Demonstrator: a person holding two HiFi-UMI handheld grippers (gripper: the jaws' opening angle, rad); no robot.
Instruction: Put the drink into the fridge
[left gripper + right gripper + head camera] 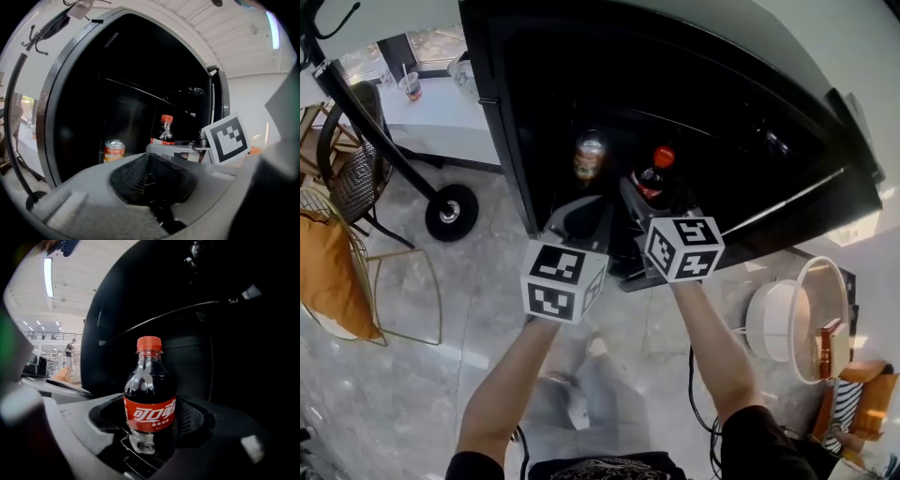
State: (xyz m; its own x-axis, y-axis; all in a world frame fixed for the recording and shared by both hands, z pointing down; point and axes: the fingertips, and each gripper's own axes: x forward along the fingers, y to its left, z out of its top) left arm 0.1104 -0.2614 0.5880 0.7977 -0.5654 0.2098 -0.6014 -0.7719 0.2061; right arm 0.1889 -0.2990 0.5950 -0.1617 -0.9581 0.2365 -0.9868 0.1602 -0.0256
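Note:
The black fridge stands open with a dark inside. My right gripper is shut on a cola bottle with a red cap and red label, held upright at the fridge's opening. In the right gripper view the bottle fills the middle, clamped low between the jaws of the right gripper. An orange drink can stands inside the fridge, left of the bottle. My left gripper hovers just below the can, shut and empty. In the left gripper view the can and bottle sit beyond the left gripper.
A wire shelf crosses the fridge above the bottle. A black stand with a wheel is left of the fridge. A wire chair with an orange cushion sits at the far left. A white round object stands at the right.

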